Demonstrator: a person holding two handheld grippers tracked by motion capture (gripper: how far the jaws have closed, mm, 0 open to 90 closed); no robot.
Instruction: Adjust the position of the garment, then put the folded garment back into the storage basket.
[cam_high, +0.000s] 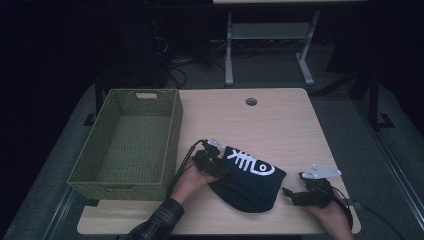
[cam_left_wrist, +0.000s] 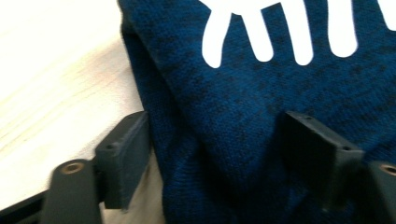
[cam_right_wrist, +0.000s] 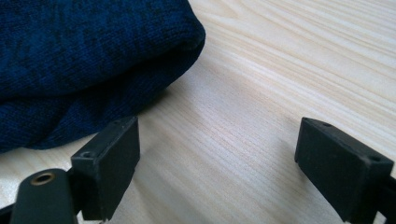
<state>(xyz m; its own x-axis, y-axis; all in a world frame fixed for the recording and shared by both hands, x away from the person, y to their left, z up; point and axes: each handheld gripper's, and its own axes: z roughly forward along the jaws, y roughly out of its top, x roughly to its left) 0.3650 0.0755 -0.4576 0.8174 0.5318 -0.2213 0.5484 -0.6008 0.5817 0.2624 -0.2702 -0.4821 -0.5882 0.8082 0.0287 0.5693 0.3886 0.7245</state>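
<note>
Plaid sleeve (cam_high: 159, 220); 2 black tools with grey 3-cornered plates, trailing cables.

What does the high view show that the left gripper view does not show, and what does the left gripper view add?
The high view alone gives the green woven basket at the table's left, the right gripper beside the folded garment's right edge, and both forearms. The left gripper view alone gives close detail: the left gripper with its jaws wide apart, one at the garment's edge, the other over the cloth, not pinching it. Both share the dark blue garment with its white print and the pale wooden table.
</note>
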